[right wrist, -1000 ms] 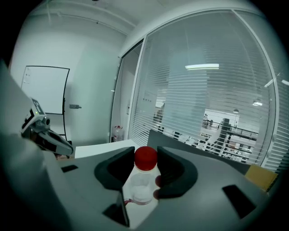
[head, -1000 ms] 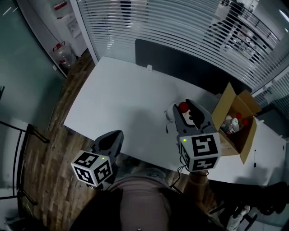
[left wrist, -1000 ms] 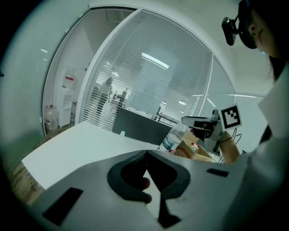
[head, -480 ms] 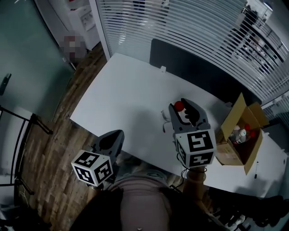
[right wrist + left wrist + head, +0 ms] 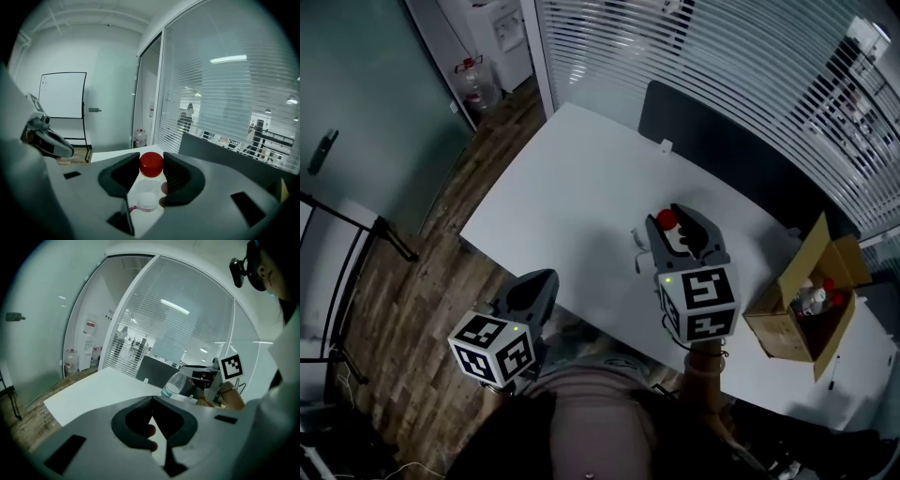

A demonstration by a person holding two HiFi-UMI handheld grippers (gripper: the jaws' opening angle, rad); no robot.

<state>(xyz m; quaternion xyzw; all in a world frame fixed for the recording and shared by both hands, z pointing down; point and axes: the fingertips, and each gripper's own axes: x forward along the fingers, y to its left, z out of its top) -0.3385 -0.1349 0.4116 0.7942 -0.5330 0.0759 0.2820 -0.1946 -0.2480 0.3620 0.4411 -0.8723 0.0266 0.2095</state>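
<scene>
Two tools are in your hands. Your right tool is clamped on a clear bottle just under its red cap, above the white table. Your left tool is closed and empty by the table's near edge. The bottle's blue label is too small to read.

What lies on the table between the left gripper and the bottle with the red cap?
Nothing: in the head view only bare white table lies between the left gripper and the bottle.
</scene>
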